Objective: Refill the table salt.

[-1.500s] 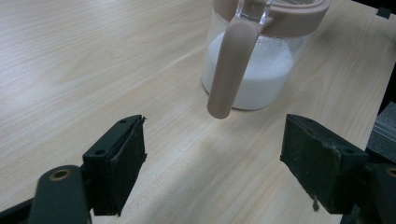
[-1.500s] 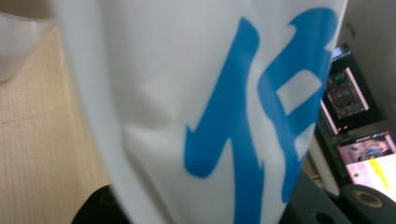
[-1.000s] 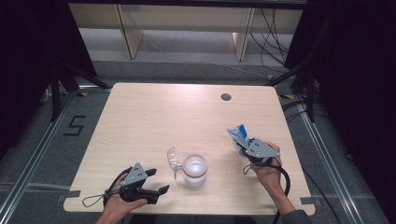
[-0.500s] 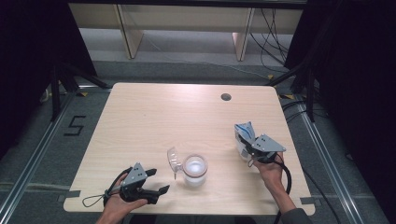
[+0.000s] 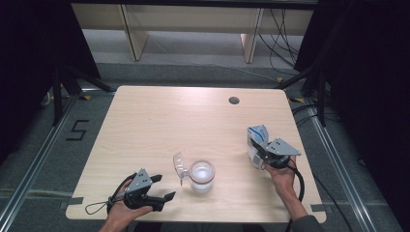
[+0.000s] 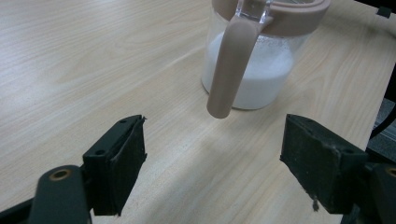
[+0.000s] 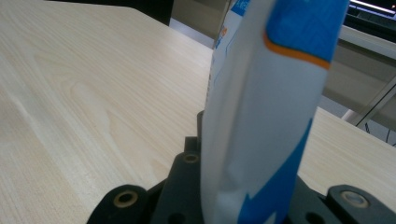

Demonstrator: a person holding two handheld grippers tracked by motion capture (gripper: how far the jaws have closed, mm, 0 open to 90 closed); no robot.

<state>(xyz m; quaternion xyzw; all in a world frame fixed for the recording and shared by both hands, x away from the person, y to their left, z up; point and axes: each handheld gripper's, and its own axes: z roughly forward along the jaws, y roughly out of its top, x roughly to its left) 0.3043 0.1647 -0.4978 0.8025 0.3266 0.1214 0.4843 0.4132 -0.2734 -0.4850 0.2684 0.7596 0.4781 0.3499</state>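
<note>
My right claw (image 5: pixel 258 155) grips the blue-and-white paper milk carton (image 5: pixel 256 143), upright and well to the right of the clear glass jug of milk with a pink rim (image 5: pixel 201 176) on the pale wooden counter (image 5: pixel 159 121). Soft-walled and probably light, it wants a low, gentle hold. My left claw (image 5: pixel 163 188), open and empty, rests left of the jug.

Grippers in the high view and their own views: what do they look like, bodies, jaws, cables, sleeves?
Both are black with a grey three-cornered plate on top. The left gripper trails a thin black cable looping at the table edge; its jaws are blocky black pads, worn at the edges. The right gripper has a thicker black cable curving by the wrist, and a grey sleeve shows on that arm.
</note>
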